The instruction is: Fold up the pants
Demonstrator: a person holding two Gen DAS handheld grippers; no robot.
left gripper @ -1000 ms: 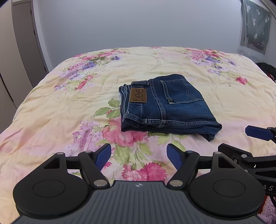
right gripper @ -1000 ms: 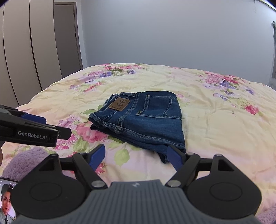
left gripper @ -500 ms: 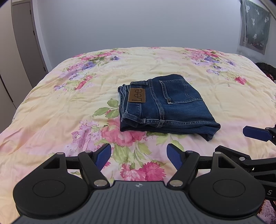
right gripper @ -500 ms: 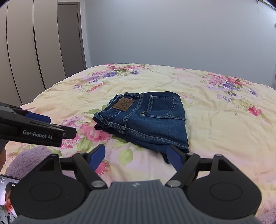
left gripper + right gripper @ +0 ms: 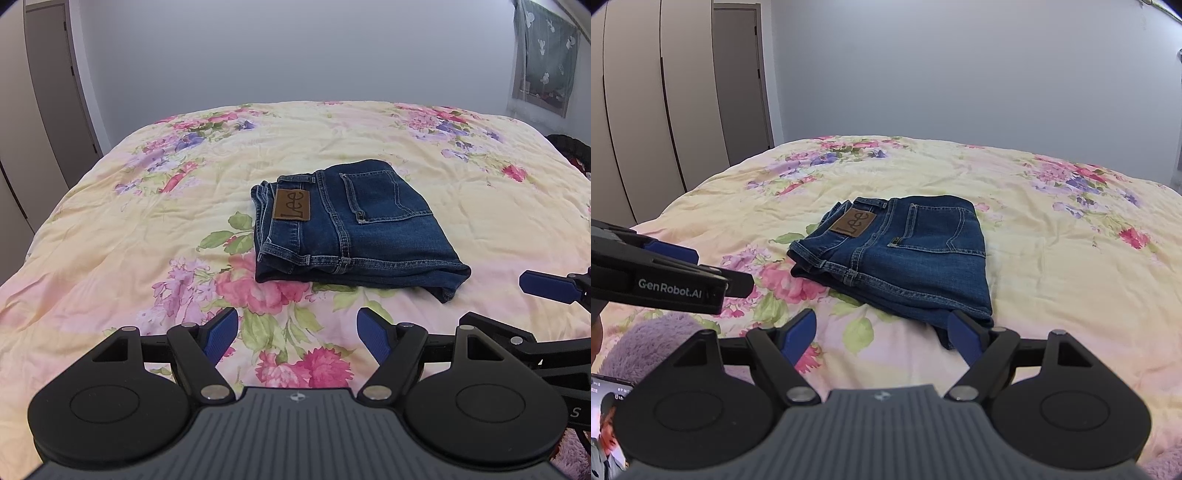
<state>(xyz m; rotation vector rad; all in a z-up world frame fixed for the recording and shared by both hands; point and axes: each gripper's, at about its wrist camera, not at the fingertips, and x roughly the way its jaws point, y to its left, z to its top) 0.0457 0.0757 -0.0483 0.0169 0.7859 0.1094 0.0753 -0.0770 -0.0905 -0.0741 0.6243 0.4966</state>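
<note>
Dark blue jeans (image 5: 354,229) lie folded into a compact stack on the floral bedspread, brown Lee patch and back pocket facing up. They also show in the right wrist view (image 5: 905,254). My left gripper (image 5: 297,334) is open and empty, held above the bed short of the jeans' near edge. My right gripper (image 5: 882,332) is open and empty, its right finger close to the jeans' near corner. Each gripper shows at the edge of the other's view: the right one (image 5: 546,288) and the left one (image 5: 676,277).
The floral bedspread (image 5: 147,229) covers a wide bed. Wardrobe doors (image 5: 646,110) stand at the left, a plain wall behind. A purple fluffy blanket (image 5: 646,343) and a phone screen (image 5: 605,417) lie at the near left.
Both grippers have drifted back and turned a little; the jeans sit slightly lower and further right in the right wrist view. The jeans have not moved on the bed.
</note>
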